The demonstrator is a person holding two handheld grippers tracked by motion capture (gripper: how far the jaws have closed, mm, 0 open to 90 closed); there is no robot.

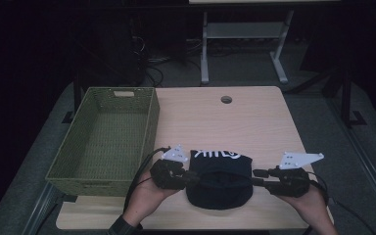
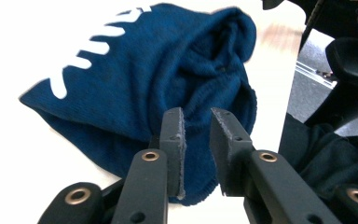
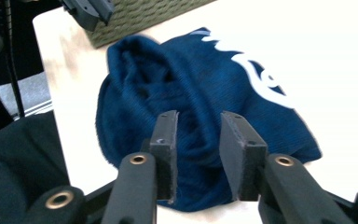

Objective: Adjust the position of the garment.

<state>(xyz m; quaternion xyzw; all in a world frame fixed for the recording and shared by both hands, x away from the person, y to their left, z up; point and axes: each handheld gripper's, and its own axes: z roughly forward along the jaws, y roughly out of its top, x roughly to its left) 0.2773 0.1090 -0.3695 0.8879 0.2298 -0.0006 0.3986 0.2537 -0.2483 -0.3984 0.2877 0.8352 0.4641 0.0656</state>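
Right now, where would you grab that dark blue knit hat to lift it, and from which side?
Grip the hat at its two side edges, left gripper from its left, right gripper from its right. It lies flat and soft on the table, so its thin rims probably fit between the jaws best.

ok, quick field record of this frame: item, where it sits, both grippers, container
item: dark blue knit beanie with white lettering
place: flat on the wooden table, near edge
left gripper: at the beanie's left side, jaws apart, fabric between them, not pinched
right gripper: at its right side, jaws apart, not pinched
container: green woven basket, left of beanie, nothing in it
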